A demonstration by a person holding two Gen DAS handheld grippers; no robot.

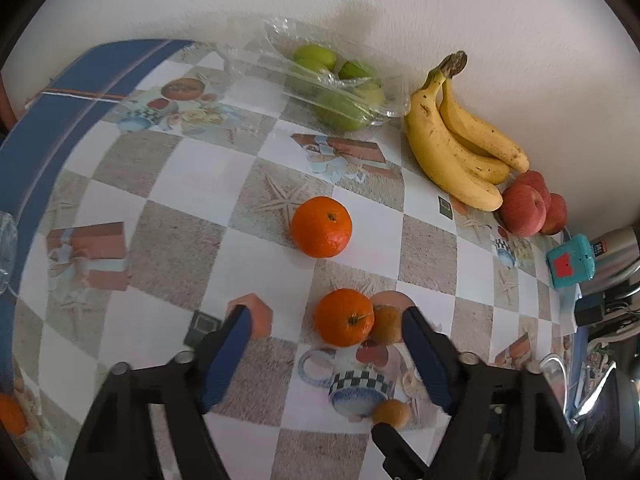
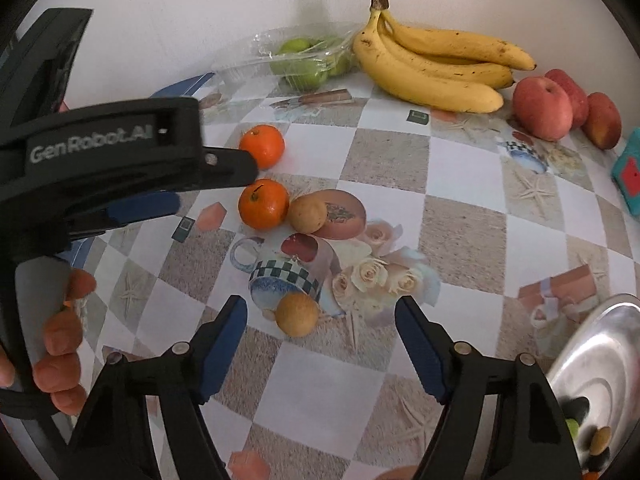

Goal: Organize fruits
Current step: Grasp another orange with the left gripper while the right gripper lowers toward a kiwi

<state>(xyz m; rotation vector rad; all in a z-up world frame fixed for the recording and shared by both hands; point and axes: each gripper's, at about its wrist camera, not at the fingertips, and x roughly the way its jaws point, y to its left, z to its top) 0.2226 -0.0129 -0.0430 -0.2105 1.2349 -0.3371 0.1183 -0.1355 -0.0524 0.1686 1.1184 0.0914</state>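
Observation:
In the left wrist view my left gripper (image 1: pixel 326 318) stands open low over the table. An orange (image 1: pixel 344 317) lies between its fingers without either pad pressing on it. A small brown round fruit (image 1: pixel 387 324) touches that orange, right by the right finger. A second orange (image 1: pixel 321 227) sits farther ahead. My right gripper (image 2: pixel 322 308) is open too, with another brown fruit (image 2: pixel 297 315) lying loose between its fingers. Both oranges (image 2: pixel 263 205) and the first brown fruit (image 2: pixel 307 213) also show in the right wrist view.
Along the wall lie a banana bunch (image 2: pixel 432 64), red apples (image 2: pixel 544 108) and green fruit in a clear plastic box (image 2: pixel 304 60). A metal plate (image 2: pixel 600 380) sits at lower right, a teal box (image 2: pixel 630 176) at the right edge. The left tool's black housing (image 2: pixel 100 144) and a hand fill the left.

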